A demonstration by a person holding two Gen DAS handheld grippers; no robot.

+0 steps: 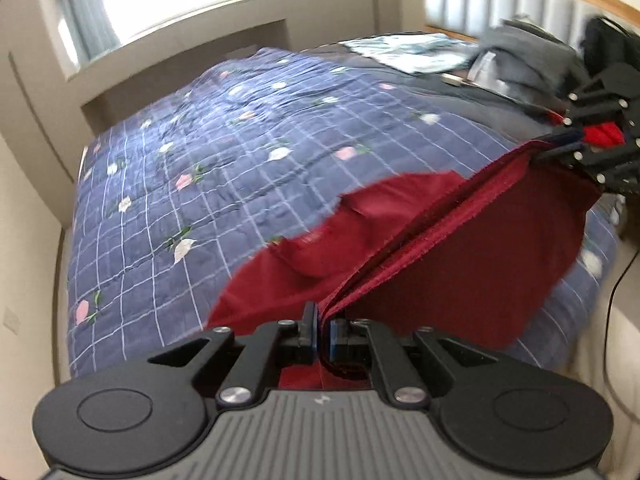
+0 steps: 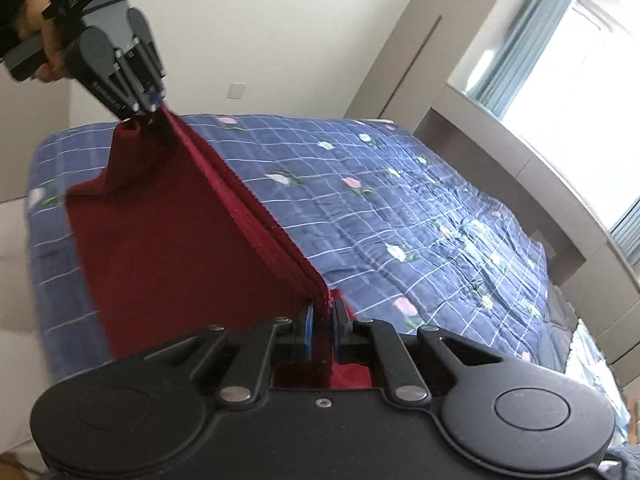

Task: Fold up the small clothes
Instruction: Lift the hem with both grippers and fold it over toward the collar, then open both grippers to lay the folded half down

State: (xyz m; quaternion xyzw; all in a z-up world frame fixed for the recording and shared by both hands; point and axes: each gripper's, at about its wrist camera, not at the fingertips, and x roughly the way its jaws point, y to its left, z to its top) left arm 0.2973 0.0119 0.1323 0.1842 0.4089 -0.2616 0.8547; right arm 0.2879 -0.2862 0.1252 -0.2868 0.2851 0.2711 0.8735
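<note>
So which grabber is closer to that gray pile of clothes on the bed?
Right. The right gripper pinches the red garment just beside the gray clothes pile. The left gripper clamps the opposite end, farther from the pile.

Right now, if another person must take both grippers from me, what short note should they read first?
Left hand-held gripper: shut on one end of the dark red garment's doubled edge.
Right hand-held gripper: shut on the other end of that edge.
The garment is stretched taut between both, lifted above the blue checked quilt; the rest hangs down, and whether it touches the quilt cannot be told.
Done: the garment looks folded once.
Left: probably lay it flat on the quilt, make the remaining folds, then release.
</note>
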